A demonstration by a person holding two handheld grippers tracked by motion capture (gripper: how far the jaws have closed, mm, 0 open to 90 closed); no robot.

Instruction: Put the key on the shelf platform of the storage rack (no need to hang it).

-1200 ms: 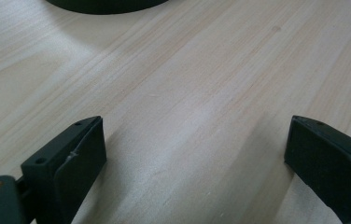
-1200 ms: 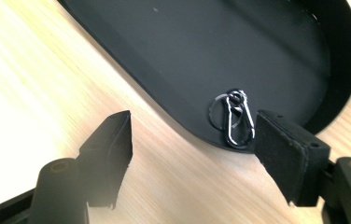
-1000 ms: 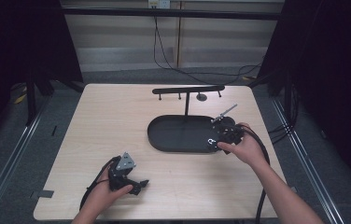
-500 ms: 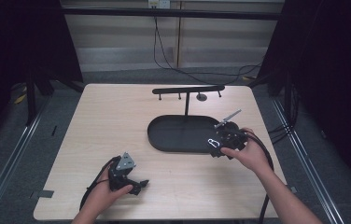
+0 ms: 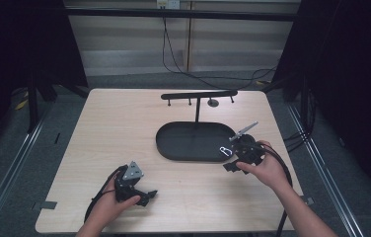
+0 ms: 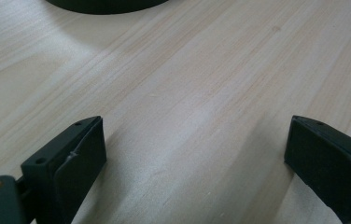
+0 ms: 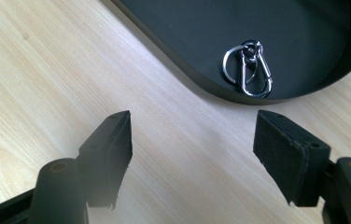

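A silver carabiner on a key ring [image 7: 249, 70] lies flat inside the right end of a black oval tray [image 5: 173, 143]; in the high view the carabiner [image 5: 224, 151] shows as a small bright shape. My right gripper [image 7: 194, 130] is open and hovers over the wooden table just outside the tray's rim, with nothing between its jaws. In the high view the right gripper [image 5: 231, 165] sits at the tray's right near corner. My left gripper [image 6: 192, 140] is open and empty, low over bare wood; in the high view the left gripper [image 5: 146, 195] is near the table's front edge.
A black T-shaped stand [image 5: 198, 96] with small hooks rises behind the tray. The tray's rim [image 6: 103, 4] shows at the top of the left gripper view. The wooden table [image 5: 114, 128] has bare room at the left and front. Cables trail from both grippers.
My right gripper has drawn back a little toward the near side, off the tray's rim. The carabiner stays in the tray. The left gripper has not moved.
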